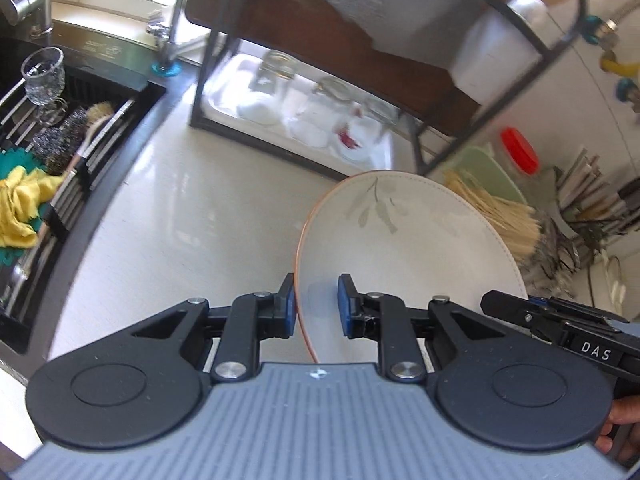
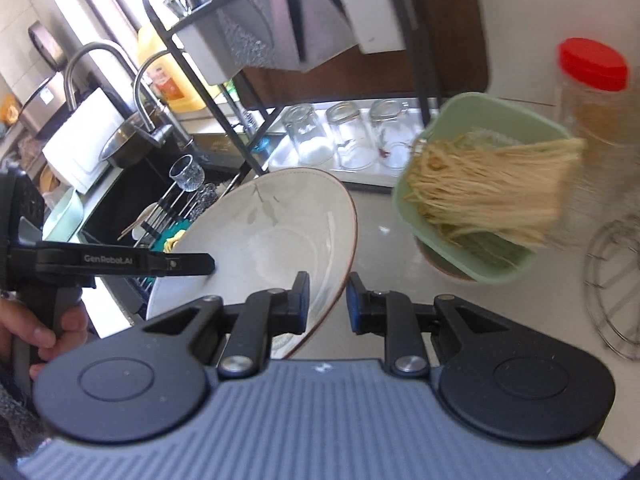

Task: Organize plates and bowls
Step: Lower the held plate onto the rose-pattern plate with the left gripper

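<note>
Plate carried edge-on by both grippers, above the counter.

Left gripper (image 1: 317, 303) is clamped on the near rim of the plate (image 1: 404, 240), one pad outside the rim and one on the face; right gripper (image 2: 328, 298) pinches the opposite rim (image 2: 344, 264) the same way. The plate hangs tilted between them, clear of the counter (image 1: 192, 208), with the rack (image 1: 404, 92) just beyond. The step looks like transport to the rack. Next, both hands must hold their spacing, lift and steer the plate into a free slot.
</note>
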Demonstrator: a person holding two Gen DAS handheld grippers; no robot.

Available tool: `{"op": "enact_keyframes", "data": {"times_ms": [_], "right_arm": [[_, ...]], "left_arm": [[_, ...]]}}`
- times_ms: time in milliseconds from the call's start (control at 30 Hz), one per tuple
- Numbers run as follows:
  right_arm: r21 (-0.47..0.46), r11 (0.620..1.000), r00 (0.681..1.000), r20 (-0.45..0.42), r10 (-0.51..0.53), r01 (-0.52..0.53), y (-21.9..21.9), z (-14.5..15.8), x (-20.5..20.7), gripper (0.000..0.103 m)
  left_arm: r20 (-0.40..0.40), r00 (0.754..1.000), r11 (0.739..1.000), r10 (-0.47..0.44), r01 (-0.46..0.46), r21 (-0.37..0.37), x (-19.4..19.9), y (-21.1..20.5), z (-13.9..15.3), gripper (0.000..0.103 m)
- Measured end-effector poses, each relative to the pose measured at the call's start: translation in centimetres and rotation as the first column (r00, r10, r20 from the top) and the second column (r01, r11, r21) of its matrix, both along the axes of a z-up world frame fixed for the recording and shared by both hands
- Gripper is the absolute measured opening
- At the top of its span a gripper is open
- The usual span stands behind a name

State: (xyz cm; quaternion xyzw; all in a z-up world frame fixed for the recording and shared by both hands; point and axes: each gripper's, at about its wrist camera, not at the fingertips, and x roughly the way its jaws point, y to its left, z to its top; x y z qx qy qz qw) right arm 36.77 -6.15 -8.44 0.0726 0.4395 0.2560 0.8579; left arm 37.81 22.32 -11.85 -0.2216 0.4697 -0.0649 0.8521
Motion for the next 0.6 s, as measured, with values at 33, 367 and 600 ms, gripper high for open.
{"op": "enact_keyframes", "data": {"times_ms": [33,367,600], "right_arm": [[0.011,1.000,1.000,-0.004,-0.014,0.014,-0.7,0.0,-0.5,0.023],[0.036,0.994,0.993,-0.061,-0.103,0.106,-4.9,-0.8,-5.8,0.023],[-0.005,0.993,0.993,-0.039,-0.115,0.115,-6.4,-0.9,-8.2,0.023]], "left_arm": [[-0.005,1.000,1.000,-0.007,0.007,-0.005,-0.4,-0.4,0.0,0.023],[-0.078,0.995,0.996,-0.068,0.062,-0.071,-2.7,-3.8,-1.5,0.023],[-0.104,0.990,0.994,-0.097,0.091,-0.053,-3.8,-6.1,-1.8,0.024]]}}
